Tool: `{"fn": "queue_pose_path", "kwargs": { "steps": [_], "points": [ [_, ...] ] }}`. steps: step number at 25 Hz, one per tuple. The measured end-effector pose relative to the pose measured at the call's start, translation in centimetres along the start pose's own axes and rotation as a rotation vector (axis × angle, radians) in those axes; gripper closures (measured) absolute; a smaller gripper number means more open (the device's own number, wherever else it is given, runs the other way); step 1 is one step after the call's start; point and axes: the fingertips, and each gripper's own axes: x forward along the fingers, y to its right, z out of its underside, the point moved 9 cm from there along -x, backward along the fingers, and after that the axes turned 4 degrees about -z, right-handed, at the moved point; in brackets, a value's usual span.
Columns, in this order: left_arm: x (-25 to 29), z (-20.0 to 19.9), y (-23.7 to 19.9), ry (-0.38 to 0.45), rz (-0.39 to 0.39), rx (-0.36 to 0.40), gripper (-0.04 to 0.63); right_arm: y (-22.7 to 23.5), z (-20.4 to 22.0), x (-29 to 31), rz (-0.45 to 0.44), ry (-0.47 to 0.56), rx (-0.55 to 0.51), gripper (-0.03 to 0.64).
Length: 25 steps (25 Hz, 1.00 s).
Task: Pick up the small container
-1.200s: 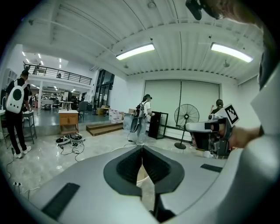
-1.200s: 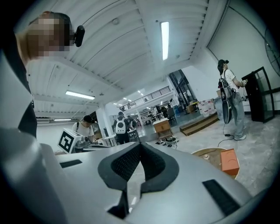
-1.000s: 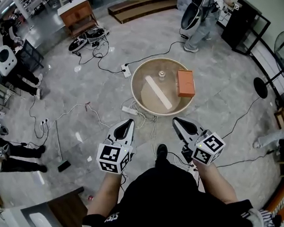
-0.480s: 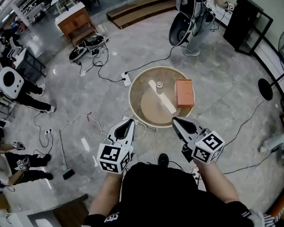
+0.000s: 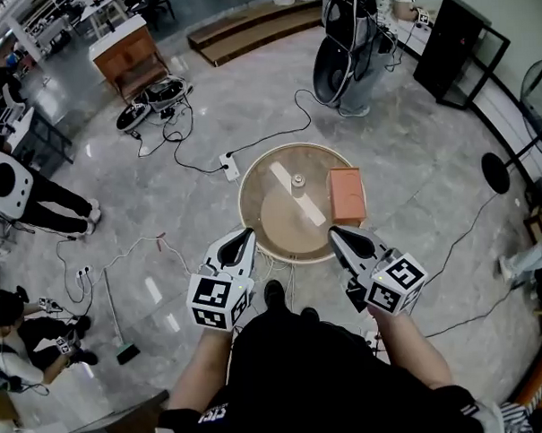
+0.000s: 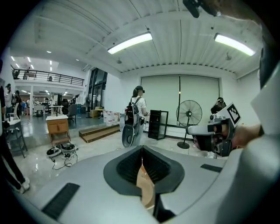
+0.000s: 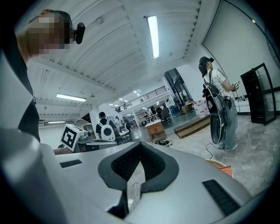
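Step in hand: the approach, with no grasp begun.

- Left claw (image 5: 245, 232): shut tight and empty, hanging over the near rim of the round surface (image 5: 251, 223). Its own view shows the jaws pressed together with nothing between them.
- Advice: open one claw wide before reaching. Come in from the near side and straddle the small container (image 5: 298, 179) low on its body. Close gently, as it looks light and easy to tip.
- The white strip (image 5: 314, 209) runs slantwise past the container, and the orange block (image 5: 346, 192) lies near its right. A careless sweep could knock either one.
- Right claw (image 5: 334, 231): also closed, holding nothing, and probably the nearer of the two.

Small container: upright, pale, with a cap-like top, standing on the far half of the surface. Whether it stands on the strip or just beside it cannot be told. It is too small to judge the material.
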Motion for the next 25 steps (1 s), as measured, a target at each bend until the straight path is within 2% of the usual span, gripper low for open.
{"fn": "queue_pose_path", "kwargs": {
  "steps": [3, 8, 13, 19, 22, 25],
  "points": [
    [2.0, -0.6, -2.7, 0.003, 0.044, 0.018, 0.577, 1.0, -1.1, 3.1, 0.029, -0.007, -0.005, 0.603],
    [4.7, -0.6, -7.9, 0.009, 0.088, -0.001, 0.575, 1.7, -2.1, 8.9, 0.063, 0.000, -0.013, 0.603],
    [7.4, -0.1, -11.8, 0.000, 0.150, 0.027, 0.575, 2.2, -0.9, 12.8, 0.111, -0.004, 0.010, 0.603],
    [11.9, 0.8, -13.2, -0.040, 0.196, -0.012, 0.575, 5.5, 0.1, 14.1, 0.155, -0.032, 0.055, 0.603],
    [14.8, 1.3, -13.1, -0.072, 0.226, -0.010, 0.575, 8.2, 0.3, 14.5, 0.170, -0.042, 0.069, 0.603],
    [18.6, 1.8, -13.0, -0.086, 0.239, -0.012, 0.575, 12.0, 0.9, 15.2, 0.177, -0.096, 0.075, 0.603]
  ]
}}
